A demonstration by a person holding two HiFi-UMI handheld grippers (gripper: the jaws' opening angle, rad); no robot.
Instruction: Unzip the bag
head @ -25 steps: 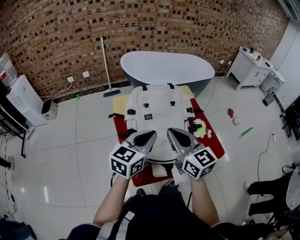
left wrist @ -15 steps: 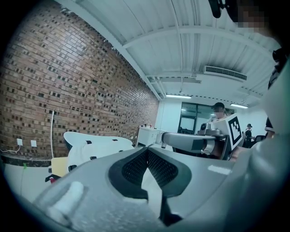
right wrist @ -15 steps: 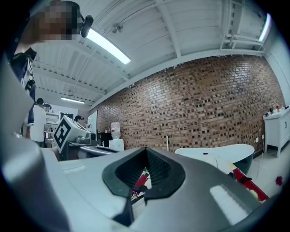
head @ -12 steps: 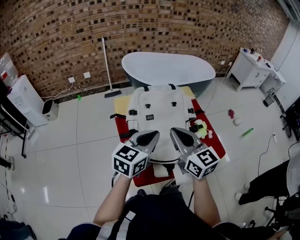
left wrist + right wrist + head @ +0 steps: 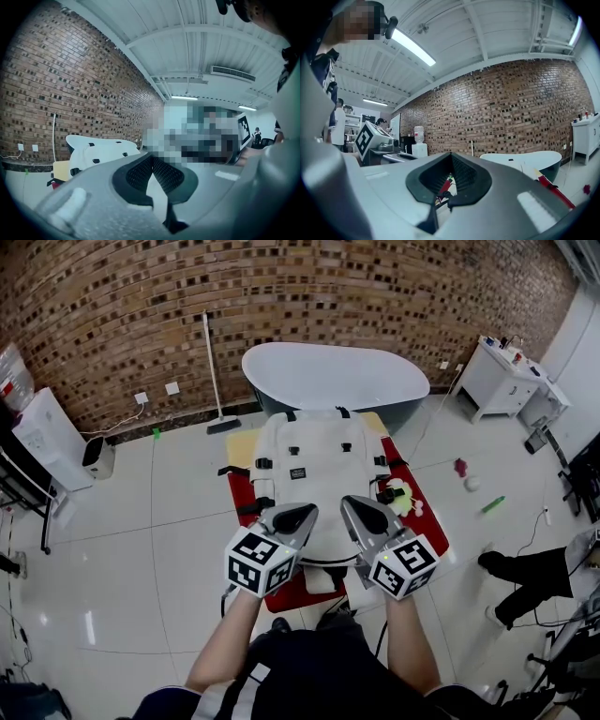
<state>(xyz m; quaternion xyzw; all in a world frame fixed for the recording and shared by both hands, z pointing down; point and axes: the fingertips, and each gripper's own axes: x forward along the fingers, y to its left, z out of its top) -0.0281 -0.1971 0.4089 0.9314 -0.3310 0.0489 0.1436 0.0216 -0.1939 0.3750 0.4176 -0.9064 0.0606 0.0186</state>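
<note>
The bag lay flat, front up, on a red-topped desk, with a white tub just behind it. Its flap sat smooth and closed-looking. From the head view's height I could not make out a zip line or any gap in it. The scene therefore fitted either a zip run shut or one already drawn open on a side turned away.

Both claws hovered over the bag's near end, clear of its cloth. The left claw had its ribbed black pads pressed together on nothing. The right claw was likewise closed and empty.

The bag was off-white, soft and woven-looking, a rounded rectangle with small black buckles along both edges and a dark label at the middle. A yellow mat showed under its far left corner. A small white and green toy sat just right of the bag. The tub was smooth, glossy and oval.
</note>
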